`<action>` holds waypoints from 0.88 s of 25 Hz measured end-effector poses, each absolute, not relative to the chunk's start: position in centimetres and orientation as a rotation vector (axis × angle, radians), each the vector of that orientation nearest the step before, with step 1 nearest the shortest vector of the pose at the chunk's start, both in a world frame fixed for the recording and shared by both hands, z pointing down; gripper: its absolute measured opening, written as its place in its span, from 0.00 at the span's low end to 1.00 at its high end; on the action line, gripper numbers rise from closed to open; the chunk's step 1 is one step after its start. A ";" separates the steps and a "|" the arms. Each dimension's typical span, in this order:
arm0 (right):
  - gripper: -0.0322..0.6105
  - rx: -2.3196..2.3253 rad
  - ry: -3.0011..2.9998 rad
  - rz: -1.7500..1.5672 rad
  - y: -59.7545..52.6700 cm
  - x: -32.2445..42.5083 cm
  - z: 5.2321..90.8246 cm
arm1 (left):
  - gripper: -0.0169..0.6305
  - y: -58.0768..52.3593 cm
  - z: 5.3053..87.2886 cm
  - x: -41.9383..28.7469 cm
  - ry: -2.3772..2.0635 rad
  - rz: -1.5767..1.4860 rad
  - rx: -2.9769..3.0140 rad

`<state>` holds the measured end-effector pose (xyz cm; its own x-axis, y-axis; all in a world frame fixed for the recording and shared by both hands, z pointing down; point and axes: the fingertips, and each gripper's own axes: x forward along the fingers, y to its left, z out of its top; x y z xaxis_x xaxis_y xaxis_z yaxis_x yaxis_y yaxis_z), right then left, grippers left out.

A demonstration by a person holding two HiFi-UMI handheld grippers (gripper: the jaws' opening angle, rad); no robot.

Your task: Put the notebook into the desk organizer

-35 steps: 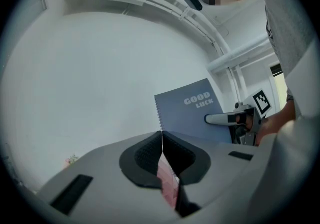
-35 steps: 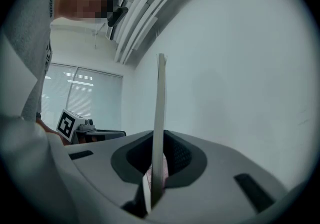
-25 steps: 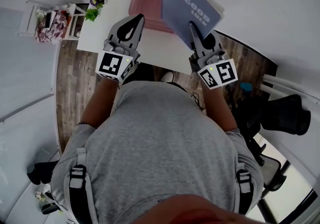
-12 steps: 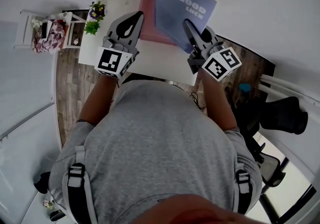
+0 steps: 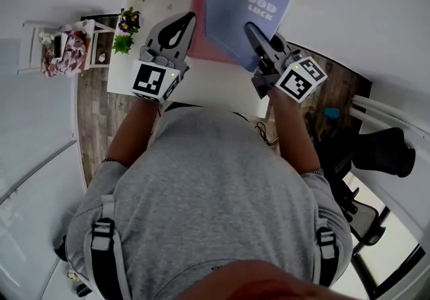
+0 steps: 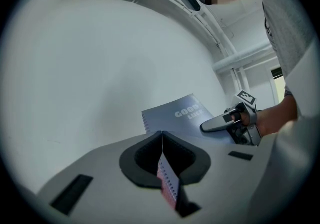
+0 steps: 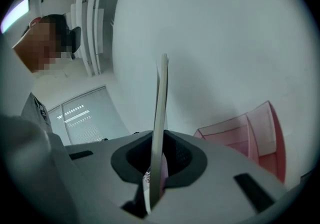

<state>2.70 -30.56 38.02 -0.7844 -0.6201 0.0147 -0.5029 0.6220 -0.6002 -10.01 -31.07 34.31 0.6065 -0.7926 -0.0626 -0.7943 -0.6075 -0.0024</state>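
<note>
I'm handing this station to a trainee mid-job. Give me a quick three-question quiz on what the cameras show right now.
1. True or false: the right gripper has its jaws shut on the notebook.
2. What colour is the desk organizer? A) pink B) green C) black
3. Fill in: the notebook's cover reads "____ ____".

Key: 1 true; 2 A; 3 GOOD LUCK.
</note>
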 end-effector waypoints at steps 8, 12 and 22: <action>0.11 -0.839 2.531 -1.151 -33.1 1.7 38.8 | 0.06 -32.9 35.2 -10.7 1.372 0.061 -2.813; 0.11 -0.782 2.466 -1.270 -33.2 1.7 39.3 | 0.06 -32.8 35.1 -10.3 1.359 0.050 -2.817; 0.11 -0.724 2.290 -1.608 -34.8 1.1 42.9 | 0.06 -34.1 35.9 -11.0 1.373 0.045 -2.826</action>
